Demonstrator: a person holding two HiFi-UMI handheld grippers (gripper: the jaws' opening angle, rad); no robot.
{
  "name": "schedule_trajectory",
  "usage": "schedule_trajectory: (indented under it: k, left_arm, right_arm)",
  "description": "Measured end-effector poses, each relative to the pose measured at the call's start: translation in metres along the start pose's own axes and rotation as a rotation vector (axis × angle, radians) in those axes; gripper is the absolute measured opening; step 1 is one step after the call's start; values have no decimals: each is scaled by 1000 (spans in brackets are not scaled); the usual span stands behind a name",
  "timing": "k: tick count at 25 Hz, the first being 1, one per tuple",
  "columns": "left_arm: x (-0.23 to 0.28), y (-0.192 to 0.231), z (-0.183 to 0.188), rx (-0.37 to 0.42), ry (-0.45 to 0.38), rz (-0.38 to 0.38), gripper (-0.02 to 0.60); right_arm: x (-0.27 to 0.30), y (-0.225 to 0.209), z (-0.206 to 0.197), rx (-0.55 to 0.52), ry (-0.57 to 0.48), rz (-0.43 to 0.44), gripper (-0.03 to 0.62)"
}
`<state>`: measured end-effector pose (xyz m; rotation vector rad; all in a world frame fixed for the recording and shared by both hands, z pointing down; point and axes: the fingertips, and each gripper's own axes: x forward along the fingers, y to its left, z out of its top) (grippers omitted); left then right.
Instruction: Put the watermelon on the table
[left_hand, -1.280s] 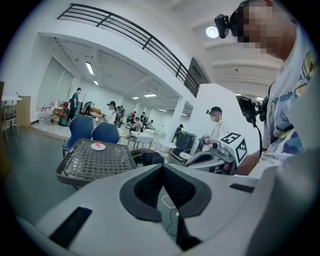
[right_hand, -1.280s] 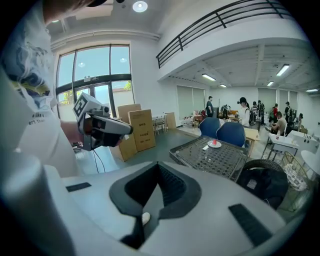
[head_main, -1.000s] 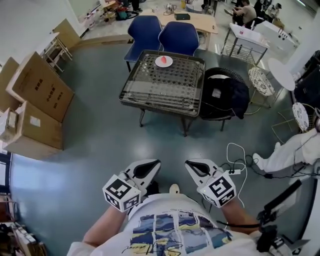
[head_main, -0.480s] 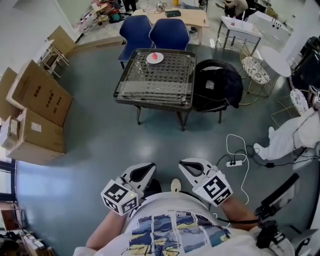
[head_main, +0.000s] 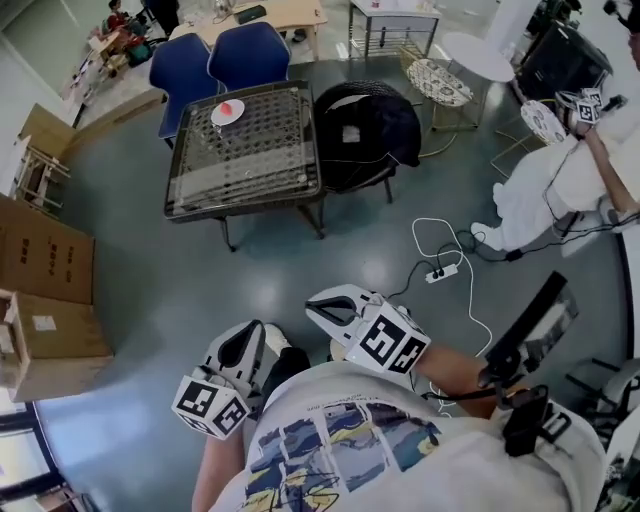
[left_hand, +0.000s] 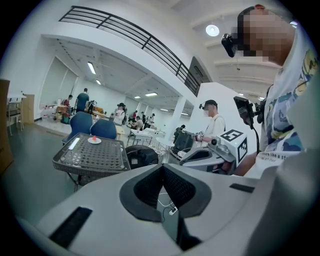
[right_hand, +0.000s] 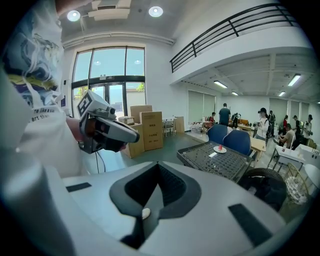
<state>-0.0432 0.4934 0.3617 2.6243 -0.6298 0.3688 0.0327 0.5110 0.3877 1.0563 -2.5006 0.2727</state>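
**Watermelon on its plate at the table's far edge; both grippers shut and empty**

There is one table (head_main: 250, 160). It carries one white plate (head_main: 216, 117) at its far edge, and one piece of watermelon (head_main: 227, 106) sits on that plate. Two blue chairs (head_main: 183, 65) stand just behind the table's far edge. One black chair (head_main: 365, 125), draped with dark cloth, stands just beside the table's right side.

There are two grippers, both well apart from the table on its near side and close to the person (head_main: 340, 450). The left gripper (head_main: 243, 345) has its jaws pressed together with nothing between them. The right gripper (head_main: 325, 308) is the same, jaws together and holding nothing.

A second ago the head view looked straight at the table, and it has since swung off to the table's right. The grippers were side by side then, and now the left one hangs farther from the table than the right. The watermelon has not left its plate, and both pairs of jaws are as tightly closed as before.
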Motion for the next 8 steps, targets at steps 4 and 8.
schedule_trajectory:
  k: [4,8]
  left_arm:
    - [-3,25,0,-12,-1,-3,9]
    - [-10,53,9,-14,-11,2,9]
  right_arm:
    - [23,-1,9,-7,15,4,9]
    - [50,-1,22,-13,20,19,9]
